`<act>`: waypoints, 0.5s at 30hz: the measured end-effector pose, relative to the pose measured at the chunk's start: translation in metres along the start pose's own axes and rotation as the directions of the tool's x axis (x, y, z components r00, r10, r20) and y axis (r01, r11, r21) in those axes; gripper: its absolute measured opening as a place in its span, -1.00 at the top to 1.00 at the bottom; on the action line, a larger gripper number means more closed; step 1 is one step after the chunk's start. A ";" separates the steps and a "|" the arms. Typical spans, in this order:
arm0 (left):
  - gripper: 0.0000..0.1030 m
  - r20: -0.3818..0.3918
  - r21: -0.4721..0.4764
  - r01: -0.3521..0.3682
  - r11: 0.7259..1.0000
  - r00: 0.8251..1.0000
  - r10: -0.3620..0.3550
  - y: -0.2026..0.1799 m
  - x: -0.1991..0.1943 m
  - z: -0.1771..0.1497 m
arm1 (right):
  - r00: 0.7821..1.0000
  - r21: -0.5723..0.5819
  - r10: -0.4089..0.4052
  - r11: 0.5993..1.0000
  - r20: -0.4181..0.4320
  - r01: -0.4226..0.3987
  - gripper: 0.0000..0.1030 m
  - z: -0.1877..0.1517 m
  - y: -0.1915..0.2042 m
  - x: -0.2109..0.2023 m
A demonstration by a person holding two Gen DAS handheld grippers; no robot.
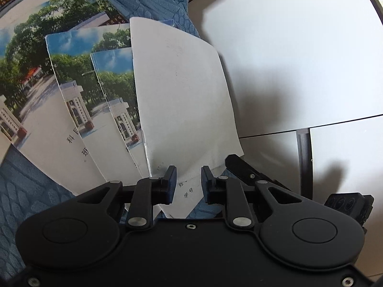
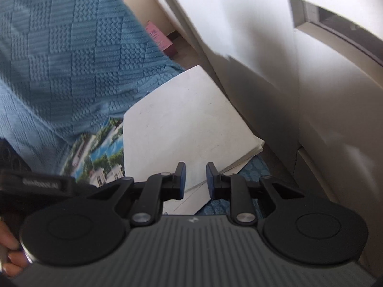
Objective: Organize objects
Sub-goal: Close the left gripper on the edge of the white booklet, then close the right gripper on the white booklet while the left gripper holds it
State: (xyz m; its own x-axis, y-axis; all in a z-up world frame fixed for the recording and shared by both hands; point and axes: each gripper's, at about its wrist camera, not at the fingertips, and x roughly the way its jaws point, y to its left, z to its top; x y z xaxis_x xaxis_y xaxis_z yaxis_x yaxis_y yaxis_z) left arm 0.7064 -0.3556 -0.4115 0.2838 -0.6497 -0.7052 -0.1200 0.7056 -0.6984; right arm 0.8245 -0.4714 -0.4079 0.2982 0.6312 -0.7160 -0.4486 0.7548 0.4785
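Notebooks (image 1: 79, 110) lie fanned on the blue quilted bedspread (image 1: 21, 191) ahead of your left tool (image 1: 189, 181), their spines overlapping like a hand of cards. To the right of the fan, white cabinet panels (image 1: 299, 59) rise close by, so your free room on that side is narrow; the bedspread stretches open to the left and toward the back. In the right wrist view, a strip of floor shows beyond the bed's edge, with a pink box (image 2: 158, 38) lying on it.

Each notebook cover carries a photo of trees, blue sky and a white gate above a pale band with printed characters. The nearest one, the white-backed notebook (image 1: 182, 100), lies face down on top of the fan, with its near corner pointing at you.

Your left tool is spread a little, its blue pads on either side of that near corner; I cannot tell whether they press on it. Your right tool (image 2: 195, 179) is likewise a little spread, hovering over the same white-backed notebook (image 2: 177, 129) near its lower edge, gripping nothing that shows. Your fingers (image 2: 9, 256) show at the lower left of the right wrist view.
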 end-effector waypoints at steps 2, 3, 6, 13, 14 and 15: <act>0.62 0.020 0.014 -0.017 1.000 1.000 0.017 -0.002 -0.001 0.002 | 1.000 0.043 -0.007 0.999 0.026 0.006 0.53 0.000 -0.004 -0.005; 0.64 0.021 0.016 -0.020 1.000 1.000 0.019 -0.003 0.000 0.003 | 0.999 0.059 -0.019 0.998 0.042 0.016 0.39 0.000 -0.007 -0.007; 0.77 0.020 0.034 -0.048 0.998 0.999 0.047 -0.004 0.007 0.005 | 0.995 0.090 -0.058 0.995 0.076 0.051 0.16 0.002 -0.015 -0.009; 0.98 -0.001 0.002 -0.051 0.999 0.999 0.051 0.005 0.013 0.008 | 0.987 0.121 -0.128 0.986 0.098 0.116 0.16 0.001 -0.031 -0.001; 0.98 -0.002 0.002 -0.048 0.999 0.999 0.048 0.006 0.013 0.008 | 0.988 0.125 -0.126 0.986 0.093 0.114 0.16 0.000 -0.033 0.001; 0.98 -0.002 0.006 -0.049 0.999 0.999 0.049 0.006 0.013 0.007 | 0.988 0.135 -0.130 0.984 0.087 0.118 0.16 -0.001 -0.035 0.004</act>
State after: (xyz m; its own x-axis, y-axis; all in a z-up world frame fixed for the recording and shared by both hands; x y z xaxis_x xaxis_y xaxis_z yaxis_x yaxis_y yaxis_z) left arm 0.7161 -0.3577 -0.4236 0.2759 -0.6147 -0.7389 -0.1284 0.7383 -0.6621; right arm 0.8401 -0.4955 -0.4278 0.4265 0.5404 -0.7253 -0.2923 0.8412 0.4549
